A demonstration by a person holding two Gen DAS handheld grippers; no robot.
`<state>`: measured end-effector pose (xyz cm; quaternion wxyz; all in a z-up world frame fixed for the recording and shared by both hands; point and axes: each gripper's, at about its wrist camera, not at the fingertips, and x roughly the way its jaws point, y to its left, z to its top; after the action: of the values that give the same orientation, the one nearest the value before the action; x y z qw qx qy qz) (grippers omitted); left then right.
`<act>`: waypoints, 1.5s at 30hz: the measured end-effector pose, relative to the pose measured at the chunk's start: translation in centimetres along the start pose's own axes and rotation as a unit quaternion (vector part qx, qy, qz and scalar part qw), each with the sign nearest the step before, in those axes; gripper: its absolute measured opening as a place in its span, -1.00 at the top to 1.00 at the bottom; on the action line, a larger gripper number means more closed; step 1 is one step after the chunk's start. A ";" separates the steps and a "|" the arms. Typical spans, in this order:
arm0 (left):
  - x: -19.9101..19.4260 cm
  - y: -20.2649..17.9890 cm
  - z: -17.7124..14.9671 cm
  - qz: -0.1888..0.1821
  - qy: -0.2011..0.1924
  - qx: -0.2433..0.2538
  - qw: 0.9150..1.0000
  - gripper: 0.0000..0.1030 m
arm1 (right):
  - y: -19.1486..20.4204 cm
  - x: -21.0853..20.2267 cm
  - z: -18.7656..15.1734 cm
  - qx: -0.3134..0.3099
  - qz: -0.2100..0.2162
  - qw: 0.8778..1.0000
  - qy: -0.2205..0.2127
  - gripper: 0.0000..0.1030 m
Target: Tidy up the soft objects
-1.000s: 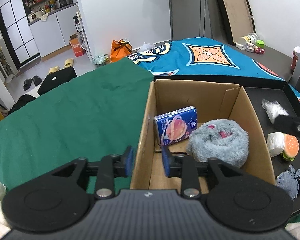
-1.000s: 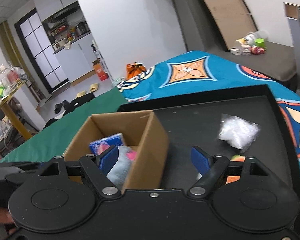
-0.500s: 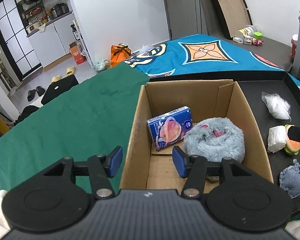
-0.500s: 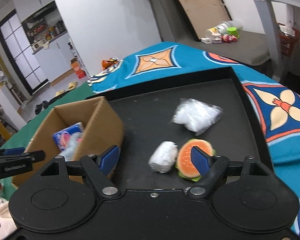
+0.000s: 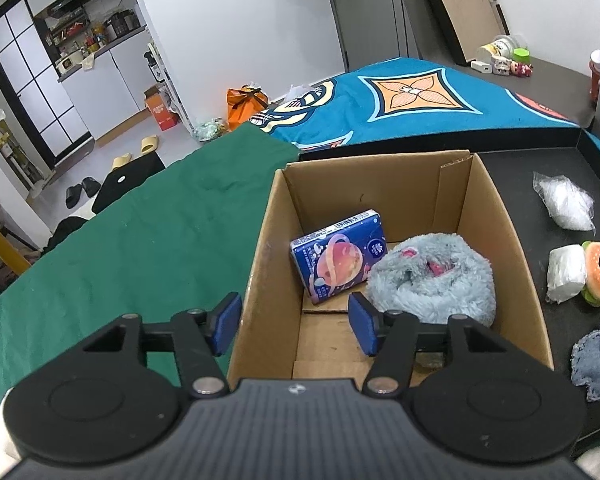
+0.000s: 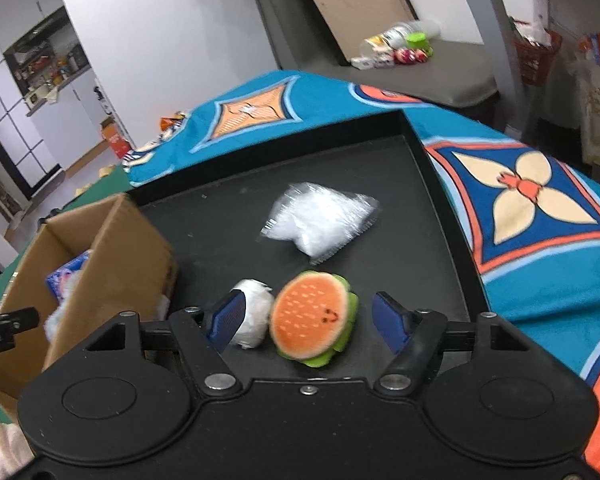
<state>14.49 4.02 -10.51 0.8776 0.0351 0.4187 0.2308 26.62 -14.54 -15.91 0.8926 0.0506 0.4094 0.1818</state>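
Right tongs are over the black tray now, low centre of the right wrist view, and their jaws are closing with the burger plush sitting between the pads. No pad presses on it yet, so nothing is pinched. I'd say the burger is the target: the tongs straddle it squarely, with the white wrapped bundle touching its left side and partly behind the left pad. That neighbour could get caught along with it.

Left tongs, lower centre of the left wrist view, straddle the left wall of the cardboard box, one pad outside over the green cloth, one pad inside. The jaws are opening and hold nothing; they look to have let go of the wall, perhaps after steadying the box.

Inside the box: a blue tissue pack leaning at centre, and a grey fluffy plush curled in the right half, the two touching. Plenty of bare floor at the near edge.

Outside it, at the right of the left wrist view, a clear bag of white stuffing lies upper right, and a blue-grey rag lower right.
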 end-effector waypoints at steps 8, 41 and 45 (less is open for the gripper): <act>0.2 -0.8 0.3 0.017 0.002 0.010 1.000 -0.16 | -0.7 1.4 -0.3 0.006 -0.010 1.000 0.026 -0.36; -0.3 0.0 0.3 0.011 -0.009 -0.007 1.000 -0.18 | 0.4 -0.2 0.4 -0.024 -0.017 1.000 0.012 0.33; -0.4 0.3 0.2 0.009 -0.009 -0.010 1.000 -0.18 | 1.2 -0.9 1.0 -0.025 -0.011 1.000 0.000 0.33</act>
<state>14.31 4.19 -10.02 0.8798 0.0321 0.4078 0.2421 26.54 -13.72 -14.30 0.8956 0.0239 0.4052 0.1819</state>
